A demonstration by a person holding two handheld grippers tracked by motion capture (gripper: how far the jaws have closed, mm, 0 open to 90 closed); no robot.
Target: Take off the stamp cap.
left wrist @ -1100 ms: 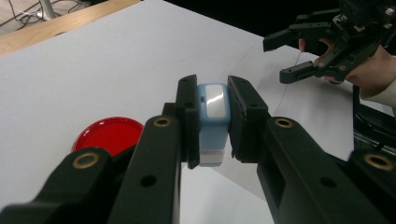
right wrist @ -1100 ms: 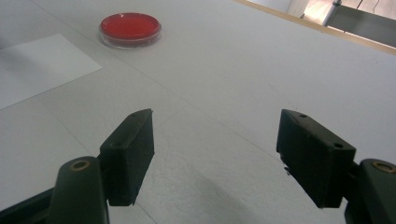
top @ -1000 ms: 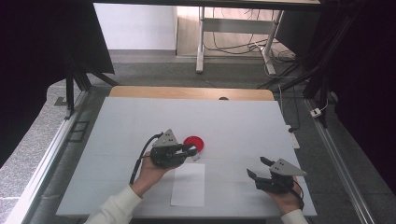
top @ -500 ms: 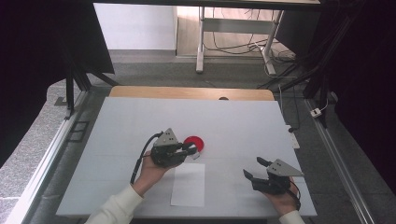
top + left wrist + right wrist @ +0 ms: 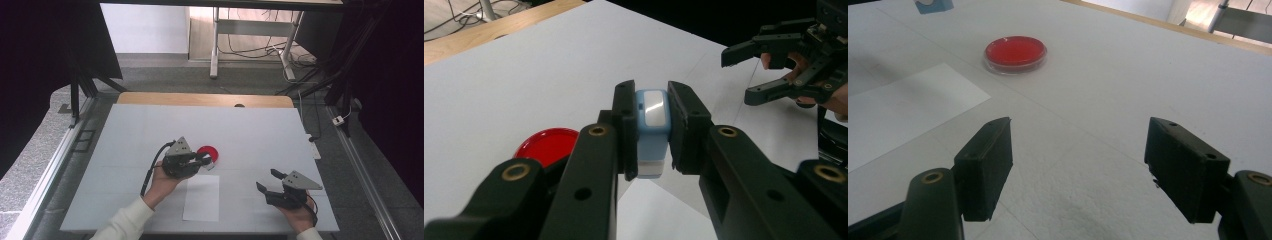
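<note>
My left gripper (image 5: 207, 161) is shut on a small light-blue block with a white top (image 5: 651, 125), held just above the table. Right beside it on the far side lies a round red dish (image 5: 209, 151), which sits left of the jaws in the left gripper view (image 5: 546, 145). A white sheet of paper (image 5: 201, 197) lies flat in front of my left hand. My right gripper (image 5: 267, 180) hovers low at the near right, open, with nothing between its fingers. From the right gripper view (image 5: 1078, 145) the red dish (image 5: 1015, 52) and the paper (image 5: 898, 110) lie ahead.
The white tabletop (image 5: 150, 130) ends in a wooden strip (image 5: 200, 99) at the far edge. Metal rails run along both sides. Beyond the table stand a desk frame (image 5: 215, 45) and loose cables on the floor.
My right gripper has shifted slightly to the left, toward the paper. The left gripper and its blue block have stayed where they were.
</note>
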